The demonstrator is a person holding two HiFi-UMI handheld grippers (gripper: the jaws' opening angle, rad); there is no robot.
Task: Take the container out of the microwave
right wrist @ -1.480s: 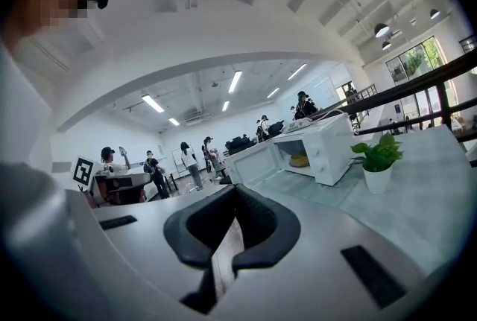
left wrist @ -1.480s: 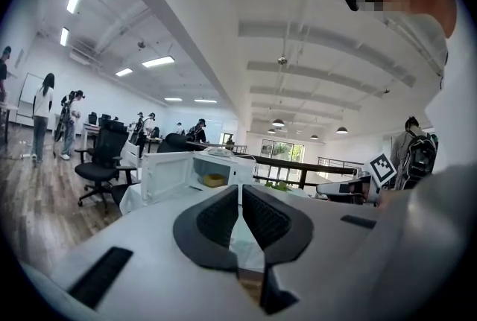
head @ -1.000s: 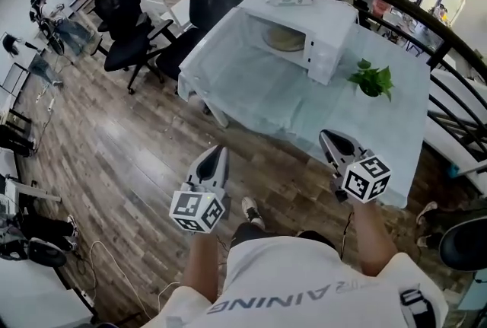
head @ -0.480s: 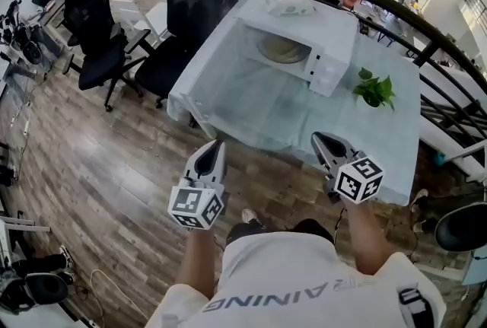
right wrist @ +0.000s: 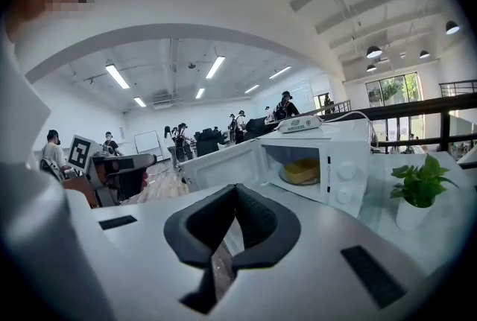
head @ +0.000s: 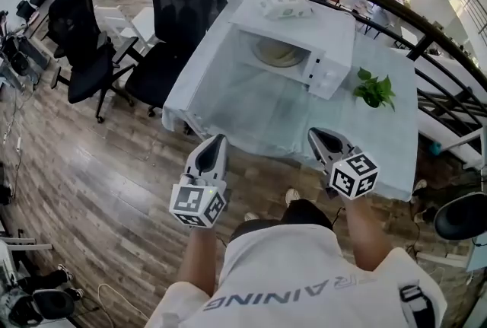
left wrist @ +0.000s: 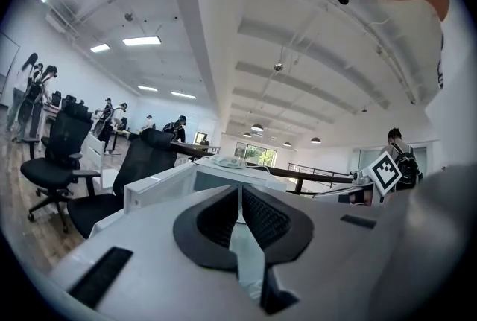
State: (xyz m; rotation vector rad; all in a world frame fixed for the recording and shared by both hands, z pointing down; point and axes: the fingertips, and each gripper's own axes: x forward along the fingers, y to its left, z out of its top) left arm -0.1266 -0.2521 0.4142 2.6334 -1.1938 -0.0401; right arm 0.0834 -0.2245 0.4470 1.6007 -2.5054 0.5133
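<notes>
Step in hand: the approach, as I judge it. Neither gripper has reached the white box-shaped microwave (head: 329, 37), and nothing is held.
Left gripper (left wrist: 239, 190): fingers pressed together, nothing between them; it hangs over the wooden floor, short of the bench's near edge.
Right gripper (right wrist: 235, 188): fingers also closed on themselves and empty; its tip sits about over the near edge of the pale-cloth-covered bench (head: 259, 117).
Container: a shallow yellow container (right wrist: 304, 170) lies inside the microwave cavity on the round turntable, well apart from both grippers.
Microwave door: the white door (right wrist: 216, 161) is swung open to the left, so the cavity is free to enter. The microwave stands toward the bench's far edge.
Next move calls for: opening one gripper's fingers, carrying it across the bench into the cavity, and closing on the container's rim. Probably the right one, which faces the opening.
Nearby: a small green potted plant (head: 374, 87) stands just right of the microwave.
Writing: a flat white pack with green print (head: 285, 5) lies on the microwave top, its print too small to read. The person's white shirt shows "RAINING".
</notes>
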